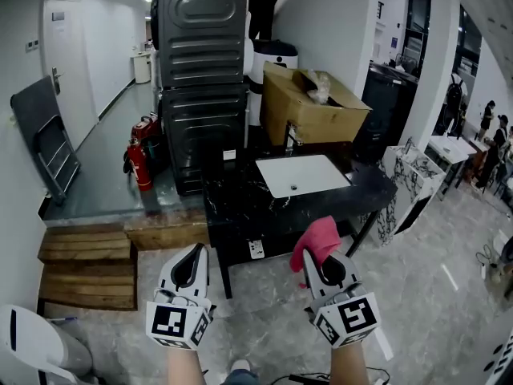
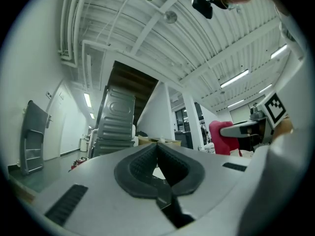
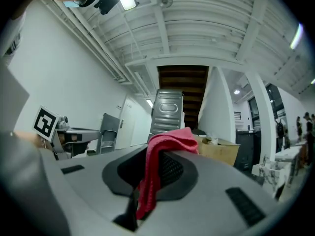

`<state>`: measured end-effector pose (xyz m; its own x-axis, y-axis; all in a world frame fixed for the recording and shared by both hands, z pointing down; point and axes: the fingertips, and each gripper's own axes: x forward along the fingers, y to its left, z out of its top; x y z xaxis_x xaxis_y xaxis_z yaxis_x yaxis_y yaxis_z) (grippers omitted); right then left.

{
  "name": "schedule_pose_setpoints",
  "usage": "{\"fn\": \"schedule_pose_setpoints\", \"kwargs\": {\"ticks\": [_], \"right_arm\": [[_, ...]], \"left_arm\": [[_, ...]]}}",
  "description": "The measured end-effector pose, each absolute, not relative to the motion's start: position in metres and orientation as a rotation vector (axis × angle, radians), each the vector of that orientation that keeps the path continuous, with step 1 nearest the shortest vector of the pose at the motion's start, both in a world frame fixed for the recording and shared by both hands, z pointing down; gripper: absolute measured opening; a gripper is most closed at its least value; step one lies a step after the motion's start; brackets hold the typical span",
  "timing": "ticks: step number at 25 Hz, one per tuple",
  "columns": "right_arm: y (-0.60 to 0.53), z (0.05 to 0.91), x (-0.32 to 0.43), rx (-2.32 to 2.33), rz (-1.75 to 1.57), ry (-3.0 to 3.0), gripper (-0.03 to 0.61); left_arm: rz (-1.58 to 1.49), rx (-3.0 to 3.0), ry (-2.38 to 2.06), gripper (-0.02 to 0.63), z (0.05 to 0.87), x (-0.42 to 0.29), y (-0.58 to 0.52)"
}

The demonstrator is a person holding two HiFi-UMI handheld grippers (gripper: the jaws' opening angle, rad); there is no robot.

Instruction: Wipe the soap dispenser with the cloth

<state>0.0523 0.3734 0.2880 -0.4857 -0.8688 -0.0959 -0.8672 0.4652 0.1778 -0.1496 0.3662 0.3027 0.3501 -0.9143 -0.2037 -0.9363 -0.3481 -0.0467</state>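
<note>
The left gripper [image 2: 157, 147] has its jaws pressed together on nothing, while the right gripper [image 3: 160, 150] clamps the pink-red cloth [image 3: 171, 137].

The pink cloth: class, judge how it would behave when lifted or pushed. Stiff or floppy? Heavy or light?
Likely floppy: the cloth folds over one jaw of the right tool and hangs down between the two. Probably light, as a small pinch holds the whole bunch up. Its woven-looking texture suggests it would drag rather than slide.
</note>
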Motion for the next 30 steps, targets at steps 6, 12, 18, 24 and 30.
{"fn": "schedule_pose_setpoints", "kwargs": {"ticks": [6,12,18,24,30], "right_arm": [[0.310,0.290,0.018,1.606,-0.328,-2.653,0.051],[0.266,0.298,0.001,1.546,-0.340,-2.647,0.051],[0.207,0.308,-0.002,1.542,-0.303,-2.674,0.049],[0.122,0.313,0.003,1.506,-0.283,-2.707,0.049],[0.024,0.304,0.017,1.492,-0.271,-2.741,0.049]], "left_arm": [[0.195,-2.451,1.729,0.014,0.306,-0.185,0.308],[0.198,-2.463,1.765,0.017,0.318,-0.200,0.269],[0.162,-2.478,1.760,0.060,0.327,-0.199,0.216],[0.060,-2.512,1.734,0.239,0.336,-0.183,0.134],[0.132,-2.530,1.747,0.359,0.333,-0.170,0.037]]}}
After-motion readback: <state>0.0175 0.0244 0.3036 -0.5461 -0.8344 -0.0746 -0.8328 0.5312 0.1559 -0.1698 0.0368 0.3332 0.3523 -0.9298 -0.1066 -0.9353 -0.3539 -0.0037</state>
